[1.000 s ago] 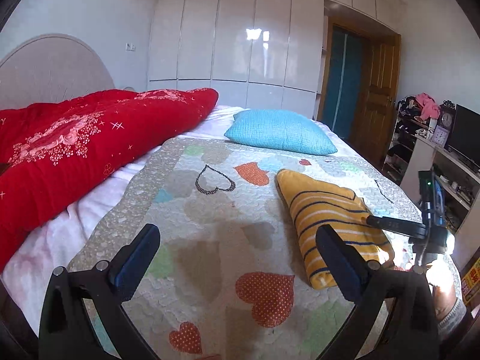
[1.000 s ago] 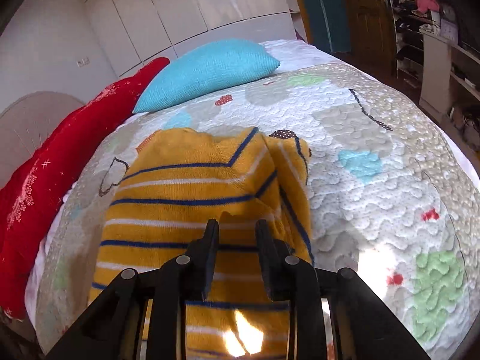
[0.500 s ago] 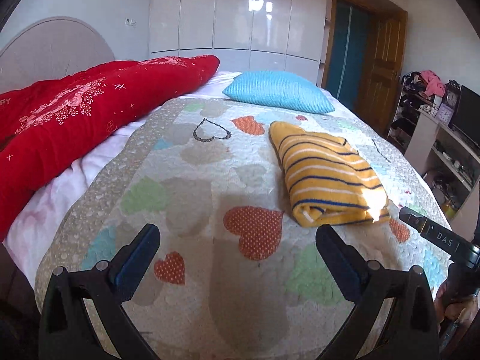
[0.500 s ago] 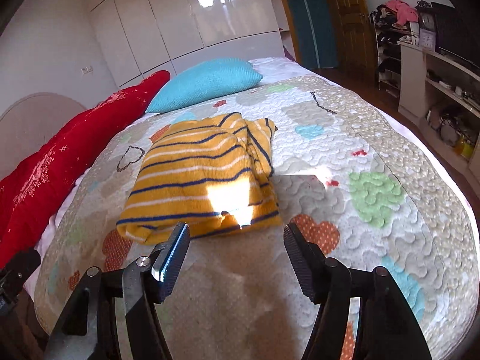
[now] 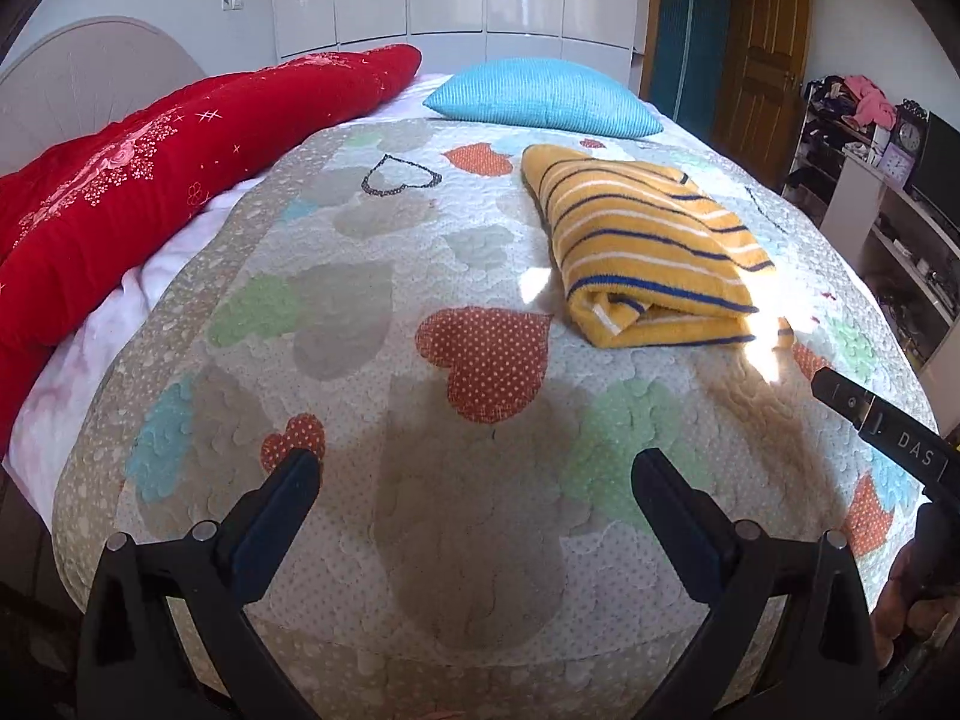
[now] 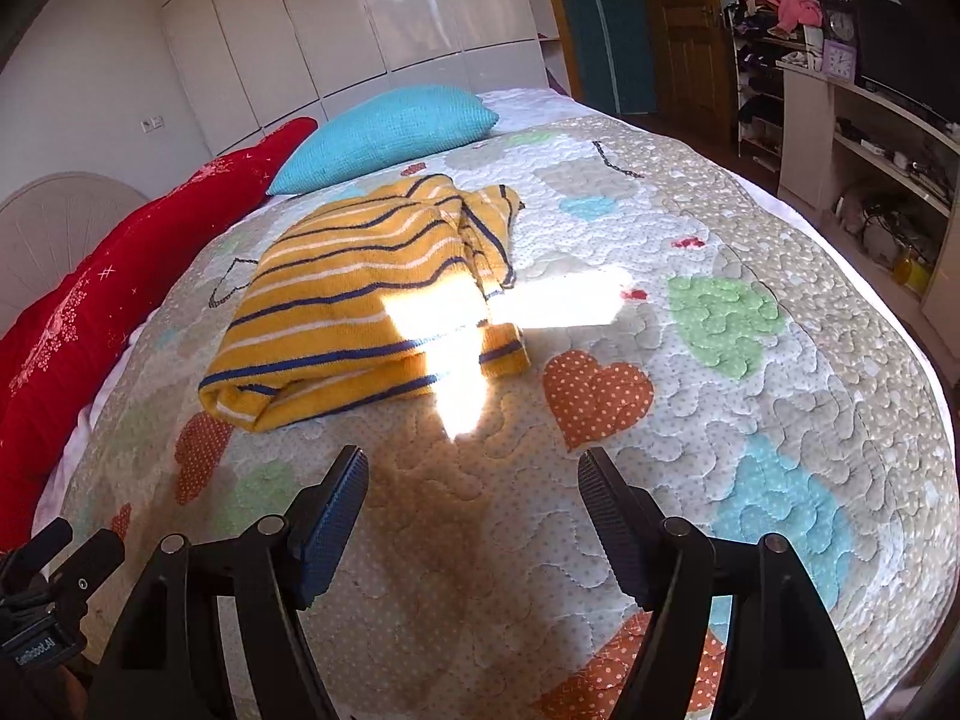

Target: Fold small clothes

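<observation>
- Since the earlier frame we had drawn our right gripper (image 6: 471, 474) back off the yellow striped sweater (image 6: 366, 306), so that the whole garment lay beyond its fingertips instead of under them.
- Its jaws were opening and stood well apart, with nothing between them but bare quilt (image 6: 750, 420).
- Our left gripper (image 5: 477, 477) hung over the near end of the bed with its jaws spread wide and holding nothing.
- We saw the sweater (image 5: 648, 246) folded into a thick rectangle on the quilt (image 5: 336, 312), to the right of middle in the left wrist view, well apart from both grippers.
- A bright patch of sunlight fell across its near right corner.
- At the far end a blue pillow (image 5: 546, 97) lay just beyond the sweater.
- A red duvet (image 5: 168, 180) ran along the left side of the bed.
- Cluttered shelves (image 6: 864, 138) stood at the right of the room.
</observation>
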`<state>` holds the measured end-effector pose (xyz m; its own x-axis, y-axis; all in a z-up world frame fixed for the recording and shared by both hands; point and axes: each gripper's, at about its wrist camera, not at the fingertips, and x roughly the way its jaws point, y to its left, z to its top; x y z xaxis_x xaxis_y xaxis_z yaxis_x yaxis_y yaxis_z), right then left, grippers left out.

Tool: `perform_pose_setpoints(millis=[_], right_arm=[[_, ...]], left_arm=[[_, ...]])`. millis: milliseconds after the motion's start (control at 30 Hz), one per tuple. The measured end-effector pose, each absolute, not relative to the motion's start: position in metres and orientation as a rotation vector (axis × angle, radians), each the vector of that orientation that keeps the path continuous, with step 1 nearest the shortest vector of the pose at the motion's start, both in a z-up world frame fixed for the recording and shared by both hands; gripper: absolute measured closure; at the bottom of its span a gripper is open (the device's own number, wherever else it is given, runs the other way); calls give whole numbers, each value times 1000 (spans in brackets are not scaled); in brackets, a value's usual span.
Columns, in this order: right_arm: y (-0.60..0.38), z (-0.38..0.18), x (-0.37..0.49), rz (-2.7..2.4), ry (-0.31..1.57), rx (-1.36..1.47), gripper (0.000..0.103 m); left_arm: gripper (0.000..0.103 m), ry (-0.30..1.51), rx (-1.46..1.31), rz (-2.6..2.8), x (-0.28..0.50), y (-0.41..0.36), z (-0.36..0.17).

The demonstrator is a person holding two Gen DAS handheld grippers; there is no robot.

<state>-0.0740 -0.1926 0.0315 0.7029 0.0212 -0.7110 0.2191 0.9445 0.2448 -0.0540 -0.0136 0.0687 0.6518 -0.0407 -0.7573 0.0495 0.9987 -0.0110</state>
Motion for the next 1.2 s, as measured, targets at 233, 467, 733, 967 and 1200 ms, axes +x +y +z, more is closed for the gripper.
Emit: perform_pose_setpoints(millis=[233,467,733,967,1200], right_arm=[[-189,29,-77,-124,797,293,27],[-186,25,-77,-132,809,277,25],[-188,16,-75,-137,838,281,24],[-187,12,-75,-136,856,285,24],[-184,10,-74,-132,867,279,23]], left_arm=[[0,904,48,-25,-51,-19,56],[0,1005,54,-31,-46,-23,29],[0,1062,53,-24,-44,-24,10],[0,1071,47,-23,-45,-24,6],[0,1077,37,-28,-44,-22,5]])
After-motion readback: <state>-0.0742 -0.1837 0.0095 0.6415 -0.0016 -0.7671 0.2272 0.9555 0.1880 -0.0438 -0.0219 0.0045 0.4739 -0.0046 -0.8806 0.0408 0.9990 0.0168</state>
